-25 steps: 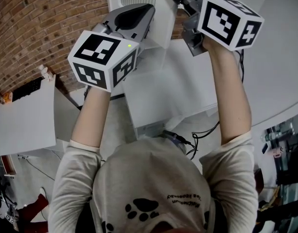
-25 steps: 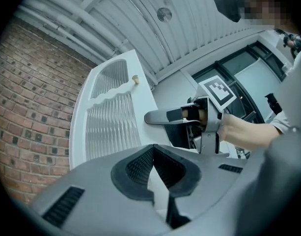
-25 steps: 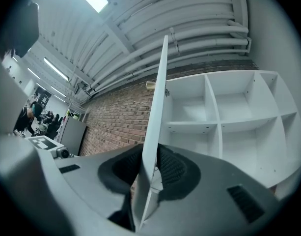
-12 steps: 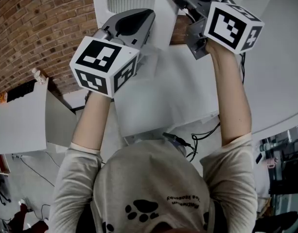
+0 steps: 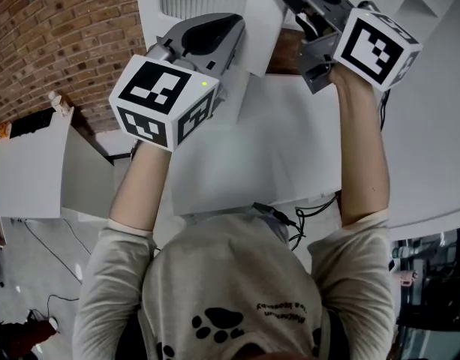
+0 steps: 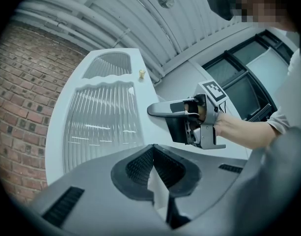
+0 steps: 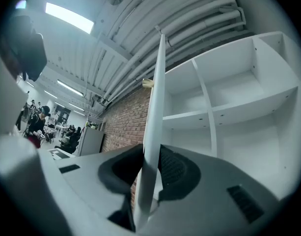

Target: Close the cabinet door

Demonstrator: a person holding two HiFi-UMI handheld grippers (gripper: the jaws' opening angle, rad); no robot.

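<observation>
The cabinet door [image 6: 103,127] stood swung well out from its carcass. It was a white panel with ribbed glass set in it and a small brass knob [image 6: 142,73] near one edge. The right gripper [image 7: 151,152] had it: its jaws were clamped on the door's thin free edge [image 7: 157,82], one pad on each face, and the edge ran straight up out of the grip, its long axis upright along the line of the jaws. In that gripper's view the open shelves [image 7: 229,102] of the cabinet lay to the right of the edge, and the brick wall [image 7: 123,124] lay to the left.

That was the relation that mattered. From where I stood, the door would have to sweep toward the shelf side, pivoting about its hinge line, with the gripped edge tracing an arc rather than a straight push. I judged the closing barely begun, because the whole shelf interior showed past the edge.

The left gripper [image 6: 151,148] faced the glazed front of the door with its jaws together at the tips and nothing I could make out between them. I could not tell whether its nose touched the panel. From its side, the right gripper showed further along the door, out at the panel's rim. The right hand was plainly the nearer one and already had hold. The left was placed only to press flat on the face if help were wanted.
</observation>
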